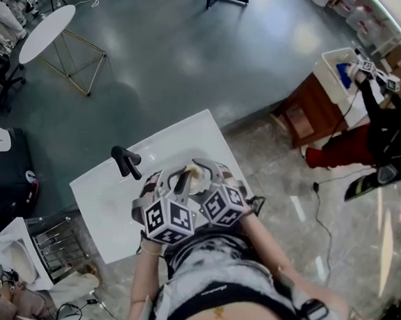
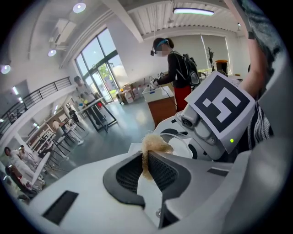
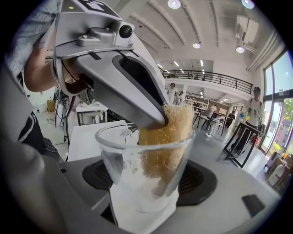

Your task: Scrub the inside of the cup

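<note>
In the head view, the left gripper (image 1: 179,182) and the right gripper (image 1: 208,177) are meeting tip to tip above a white square table (image 1: 107,189). In the left gripper view, the left jaws are nearly closed, pinching a tan fibrous scrubbing sponge (image 2: 154,146). In the right gripper view, the right jaws are clamping a clear glass cup (image 3: 119,169) by its sides, and the sponge is reaching down inside it.

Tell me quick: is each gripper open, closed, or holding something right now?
Left gripper: closed on the tan sponge.
Right gripper: closed on the clear cup.
</note>
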